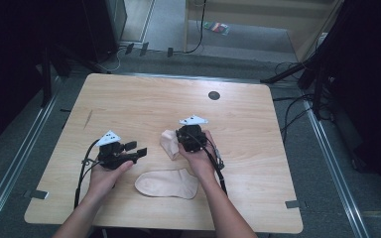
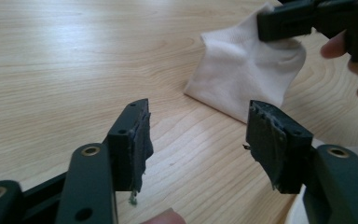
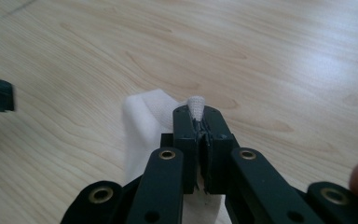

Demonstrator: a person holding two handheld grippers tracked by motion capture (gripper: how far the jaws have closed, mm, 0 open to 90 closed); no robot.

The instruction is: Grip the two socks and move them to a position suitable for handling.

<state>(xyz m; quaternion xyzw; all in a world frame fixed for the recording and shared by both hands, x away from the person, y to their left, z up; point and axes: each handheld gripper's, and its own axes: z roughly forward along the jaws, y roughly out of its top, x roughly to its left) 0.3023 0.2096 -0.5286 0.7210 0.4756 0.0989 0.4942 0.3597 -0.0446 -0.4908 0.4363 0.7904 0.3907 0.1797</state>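
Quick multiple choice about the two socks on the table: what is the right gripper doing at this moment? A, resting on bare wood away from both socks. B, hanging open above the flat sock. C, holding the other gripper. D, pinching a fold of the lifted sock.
D: the right gripper is shut with white cloth of the lifted sock poking out between its fingers, while the flat sock lies untouched.

Bright overhead light, dark surroundings, glare on wood, perhaps slightly soft close-ups.
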